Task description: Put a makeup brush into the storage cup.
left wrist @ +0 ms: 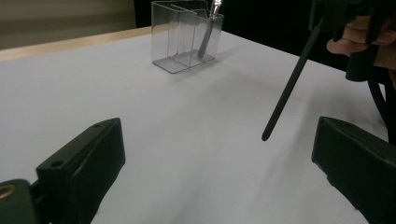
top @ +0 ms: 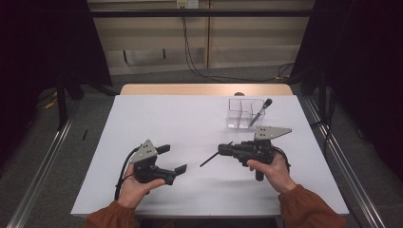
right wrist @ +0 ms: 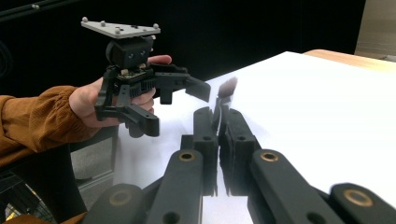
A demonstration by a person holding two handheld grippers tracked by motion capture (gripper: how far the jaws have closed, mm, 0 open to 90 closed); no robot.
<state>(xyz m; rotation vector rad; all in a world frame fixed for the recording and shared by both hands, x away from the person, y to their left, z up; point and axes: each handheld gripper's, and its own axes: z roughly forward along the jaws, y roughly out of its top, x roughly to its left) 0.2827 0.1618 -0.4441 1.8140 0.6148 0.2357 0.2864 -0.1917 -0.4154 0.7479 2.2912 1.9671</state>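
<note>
Right gripper [top: 221, 150] fingers are clamped on a thin black makeup brush [top: 212, 157]; left gripper [top: 172, 159] fingers are wide open, holding nothing, near the white surface's [top: 190, 118] front edge.

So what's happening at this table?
A person holds a tool in each hand over a white table. The right tool is shut on a thin black brush, its handle sticking out toward the left tool, which is open and holds nothing. A clear divided box at the back already holds another brush, leaning in one compartment.

Clear glossy plastic organizer [top: 240, 114] on a matt white table [top: 166, 114]; wooden far edge.
</note>
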